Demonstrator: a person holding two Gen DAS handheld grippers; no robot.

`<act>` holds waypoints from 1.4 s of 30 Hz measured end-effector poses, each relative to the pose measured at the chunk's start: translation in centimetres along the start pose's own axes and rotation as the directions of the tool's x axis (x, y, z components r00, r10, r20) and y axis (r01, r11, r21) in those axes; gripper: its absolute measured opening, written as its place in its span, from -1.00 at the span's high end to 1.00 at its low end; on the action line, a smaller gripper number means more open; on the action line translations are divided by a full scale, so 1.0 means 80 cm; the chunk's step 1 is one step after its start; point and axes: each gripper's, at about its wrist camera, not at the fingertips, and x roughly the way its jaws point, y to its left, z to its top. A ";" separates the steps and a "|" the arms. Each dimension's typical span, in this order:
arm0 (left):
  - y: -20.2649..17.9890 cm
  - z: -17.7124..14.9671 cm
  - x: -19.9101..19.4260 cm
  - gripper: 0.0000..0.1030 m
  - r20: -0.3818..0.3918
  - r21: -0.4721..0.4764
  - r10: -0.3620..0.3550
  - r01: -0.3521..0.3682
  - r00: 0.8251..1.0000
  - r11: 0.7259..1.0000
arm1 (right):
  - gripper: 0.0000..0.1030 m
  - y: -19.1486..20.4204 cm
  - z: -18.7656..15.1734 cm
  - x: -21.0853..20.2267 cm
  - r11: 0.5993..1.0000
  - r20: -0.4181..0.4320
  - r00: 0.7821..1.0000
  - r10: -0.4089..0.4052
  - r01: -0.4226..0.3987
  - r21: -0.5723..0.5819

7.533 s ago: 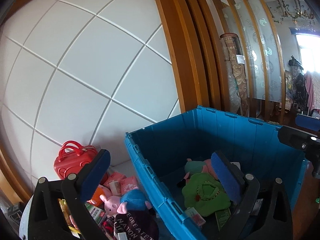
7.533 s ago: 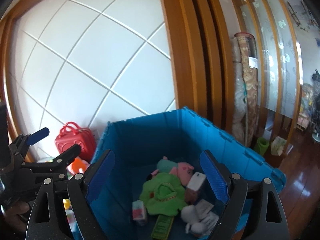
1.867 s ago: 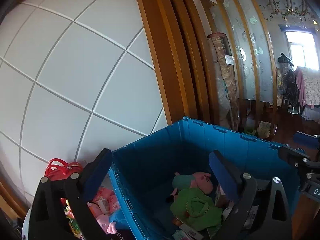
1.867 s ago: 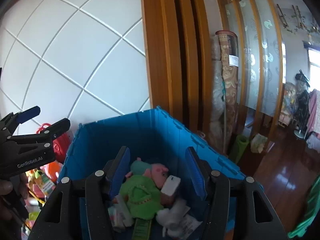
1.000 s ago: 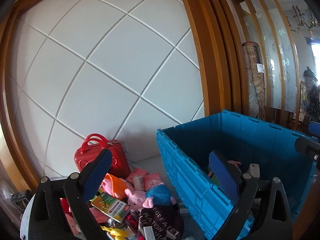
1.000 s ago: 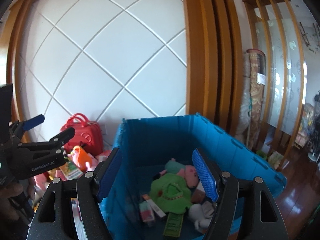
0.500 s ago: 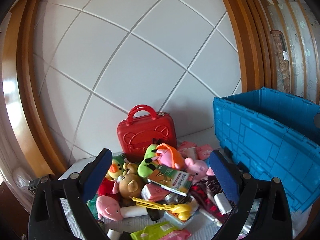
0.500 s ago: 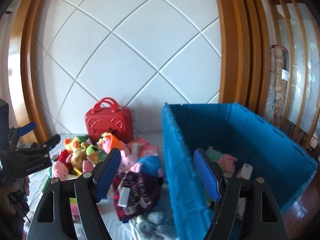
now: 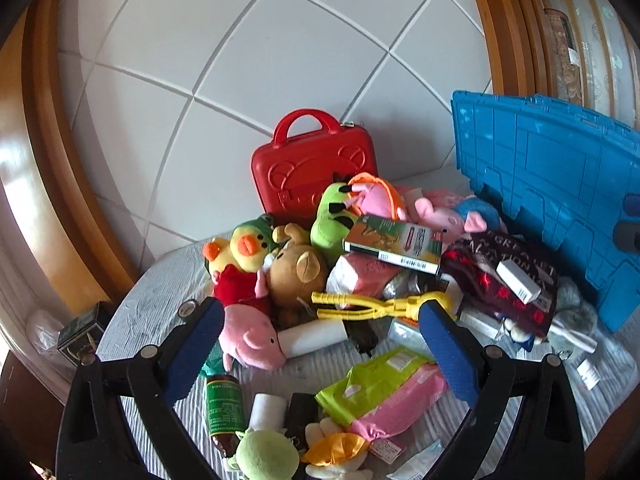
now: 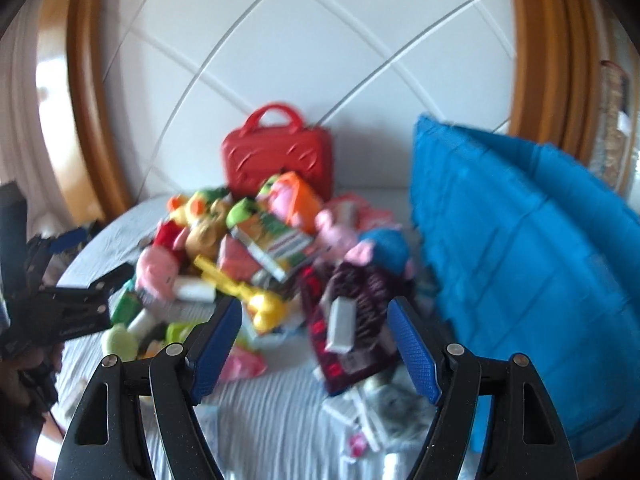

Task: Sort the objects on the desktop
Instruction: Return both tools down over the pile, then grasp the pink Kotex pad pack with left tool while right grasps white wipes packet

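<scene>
A heap of toys and packets lies on a grey striped cloth point(image 9: 136, 304). In the left wrist view my left gripper point(image 9: 320, 348) stands open above it, with a pink pig plush point(image 9: 252, 336), a white roll point(image 9: 314, 336) and yellow plastic tongs point(image 9: 376, 304) between its fingers but untouched. A green and pink packet point(image 9: 384, 388) lies nearer. My right gripper point(image 10: 316, 344) is open too, hanging over a dark red pouch point(image 10: 356, 320) with a small white box on it. The right wrist view is blurred. The blue crate point(image 9: 552, 184) stands at the right.
A red toy suitcase point(image 9: 312, 164) leans on the white tiled wall behind the heap. A yellow duck plush point(image 9: 240, 248), brown bear plush point(image 9: 296, 272), green boxed item point(image 9: 394, 244) and brown bottle point(image 9: 222, 404) lie around. A dark box point(image 9: 78, 330) sits at the cloth's left edge.
Both grippers have swung left and down, away from over the blue crate to above the toy heap. The crate's inside has dropped out of sight. Both stay open and empty.
</scene>
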 end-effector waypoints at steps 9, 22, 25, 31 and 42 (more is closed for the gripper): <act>0.034 -0.047 0.016 -0.92 -0.088 -0.074 0.044 -0.051 0.995 0.996 | -0.50 0.118 -0.135 0.142 0.966 -0.375 0.906 0.197 -0.245 -0.086; 0.080 -0.166 -0.009 -0.92 -0.241 -0.111 0.055 -0.084 0.969 0.990 | -0.47 0.198 -0.241 0.189 0.927 -0.540 0.830 0.139 -0.301 -0.225; 0.087 -0.212 -0.019 -0.92 -0.302 -0.151 0.047 -0.096 0.952 0.984 | -0.47 0.200 -0.241 0.186 0.922 -0.541 0.829 0.143 -0.310 -0.232; 0.089 -0.264 0.002 -0.92 -0.380 -0.182 -0.011 -0.063 0.925 0.981 | -0.50 0.209 -0.244 0.177 0.910 -0.540 0.833 0.121 -0.310 -0.274; 0.072 -0.288 0.059 -0.92 -0.464 -0.126 -0.052 -0.008 0.884 0.992 | -0.55 0.213 -0.241 0.166 0.919 -0.546 0.830 0.116 -0.298 -0.258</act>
